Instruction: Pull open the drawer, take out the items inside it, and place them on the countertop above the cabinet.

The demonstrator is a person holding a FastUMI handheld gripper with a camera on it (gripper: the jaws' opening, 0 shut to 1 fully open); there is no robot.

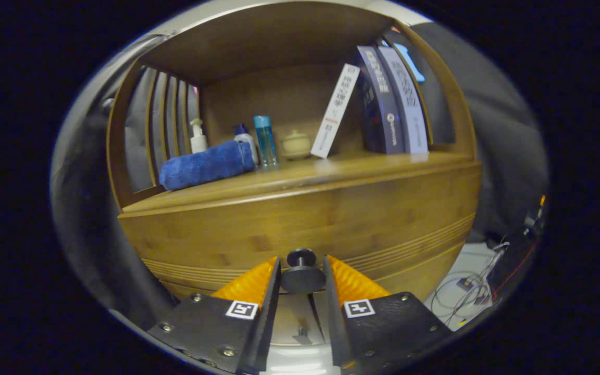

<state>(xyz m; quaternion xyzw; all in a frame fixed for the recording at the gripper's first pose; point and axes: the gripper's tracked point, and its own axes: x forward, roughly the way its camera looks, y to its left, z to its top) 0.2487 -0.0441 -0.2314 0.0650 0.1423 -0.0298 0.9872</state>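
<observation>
Tongs (302,276): one, fingers clenched on the drawer knob (301,271), one, on the closed drawer (300,229) front. Worktop (331,169) carries: one blue towel (206,165), three bottles (266,140), one lidded pot (296,144), three books (383,99).

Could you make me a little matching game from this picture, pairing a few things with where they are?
Things:
1. drawer knob
2. blue towel
3. white book
4. small lidded pot

Places:
A. leaning tilted against the dark books
B. between the fingers of the gripper
C. lying rolled at the left of the shelf, in front of the bottles
D. standing between the blue bottle and the white book

Pairs: 1-B, 2-C, 3-A, 4-D
</observation>
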